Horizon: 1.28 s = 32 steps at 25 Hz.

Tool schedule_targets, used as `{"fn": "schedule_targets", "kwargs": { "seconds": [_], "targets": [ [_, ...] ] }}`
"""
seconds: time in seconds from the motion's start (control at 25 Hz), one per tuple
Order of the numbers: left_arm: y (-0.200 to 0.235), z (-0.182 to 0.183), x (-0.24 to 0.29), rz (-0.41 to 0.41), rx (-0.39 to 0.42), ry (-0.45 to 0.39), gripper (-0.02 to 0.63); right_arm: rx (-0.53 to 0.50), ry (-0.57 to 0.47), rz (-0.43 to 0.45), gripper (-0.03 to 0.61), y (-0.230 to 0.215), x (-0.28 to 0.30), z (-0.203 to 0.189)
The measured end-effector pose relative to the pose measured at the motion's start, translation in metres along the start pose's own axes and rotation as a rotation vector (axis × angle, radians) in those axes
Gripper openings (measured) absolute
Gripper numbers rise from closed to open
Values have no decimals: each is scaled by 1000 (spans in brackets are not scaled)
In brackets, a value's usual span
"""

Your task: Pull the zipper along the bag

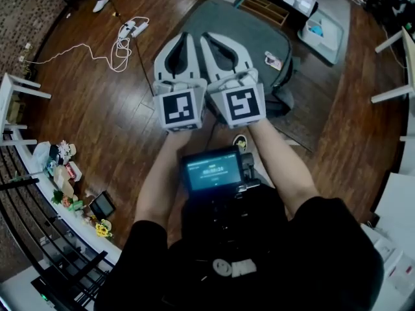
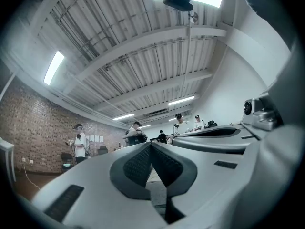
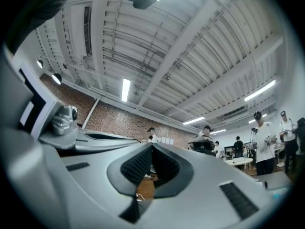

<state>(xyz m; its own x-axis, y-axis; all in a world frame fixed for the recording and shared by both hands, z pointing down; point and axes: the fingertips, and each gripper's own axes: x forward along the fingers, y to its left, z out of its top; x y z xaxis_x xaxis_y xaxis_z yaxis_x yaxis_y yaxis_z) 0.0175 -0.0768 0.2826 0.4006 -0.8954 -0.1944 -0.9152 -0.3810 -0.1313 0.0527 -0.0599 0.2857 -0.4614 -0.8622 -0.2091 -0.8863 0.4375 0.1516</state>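
1. While they point out over the tabletop point(image 1: 224, 18), the left gripper point(image 1: 183, 37) and right gripper point(image 1: 209, 39) sit side by side, each pressed together on nothing, which suggests a carrying posture.
2. A dark shape at the tabletop's near right corner may be the bag point(image 1: 284, 91); no zipper shows.

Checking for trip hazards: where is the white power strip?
Head view, upper left: the white power strip lies on the wooden floor, just left of the grey surface, with its cable looped beside it.

Left gripper point(image 1: 182, 39) and right gripper point(image 1: 207, 39) side by side at centre; bag point(image 1: 262, 34) behind them, upper centre; cable point(image 1: 120, 48) on floor point(image 1: 97, 115), upper left.
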Motion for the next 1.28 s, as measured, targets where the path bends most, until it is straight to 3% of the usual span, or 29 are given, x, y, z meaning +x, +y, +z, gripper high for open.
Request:
{"fn": "schedule_targets", "kwargs": {
  "seconds": [0.52, 0.84, 1.28],
  "targets": [
    [-16, 31, -101, -37, -58, -23, 0, -51, 26, -26, 9, 69, -77, 37],
    [-63, 46, -118, -24, -47, -22, 0, -38, 26, -11, 8, 51, -124, 48],
    [-72, 47, -120, -17, -45, -4, 0, -13, 33, 15, 8, 48, -132, 48]
  ]
}}
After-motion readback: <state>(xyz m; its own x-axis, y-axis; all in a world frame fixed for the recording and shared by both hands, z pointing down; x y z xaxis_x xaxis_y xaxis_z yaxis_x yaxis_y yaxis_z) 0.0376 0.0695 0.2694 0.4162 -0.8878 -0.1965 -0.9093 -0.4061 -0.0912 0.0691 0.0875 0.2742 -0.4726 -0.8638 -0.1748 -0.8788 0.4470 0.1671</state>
